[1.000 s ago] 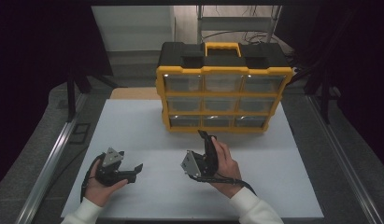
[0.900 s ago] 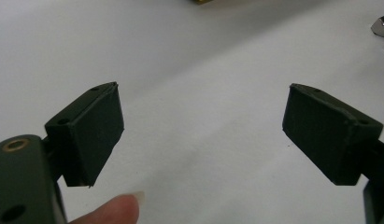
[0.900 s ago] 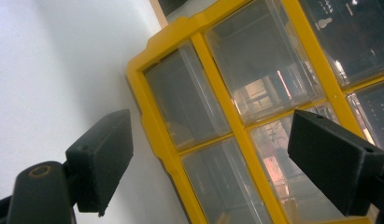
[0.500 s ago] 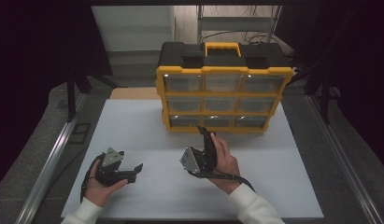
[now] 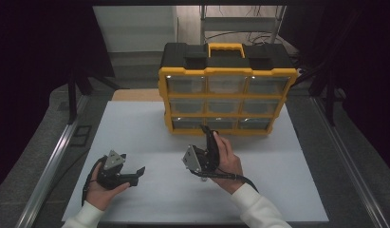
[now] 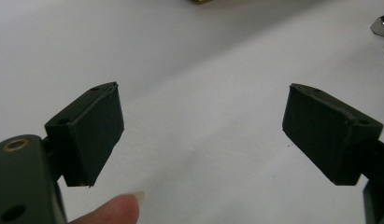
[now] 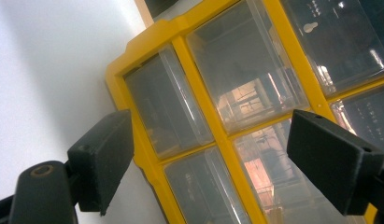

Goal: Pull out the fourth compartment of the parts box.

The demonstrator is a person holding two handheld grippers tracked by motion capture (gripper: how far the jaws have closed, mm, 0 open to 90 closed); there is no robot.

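A yellow and black organiser case (image 5: 227,71) stands upright at the back middle of the white table (image 5: 135,128), its several clear drawers facing me. My right gripper (image 5: 208,135), held in the right hand, points at the bottom row of drawers from a short distance. In the right gripper view it (image 7: 213,158) is open, with the yellow frame (image 7: 217,130) and clear drawer fronts behind the gap. My left gripper (image 5: 135,175) lies low at the table's front left. It (image 6: 203,130) is open over bare white table, holding nothing.
A yellow carry handle (image 5: 225,47) tops the case. Metal rails (image 5: 50,161) run along both sides of the table. A fingertip (image 6: 115,212) shows at the bottom of the left gripper view. White surface lies between the two grippers and in front of the case.
My right gripper has edged forward toward the case's bottom drawers. The left gripper has stayed where it was.
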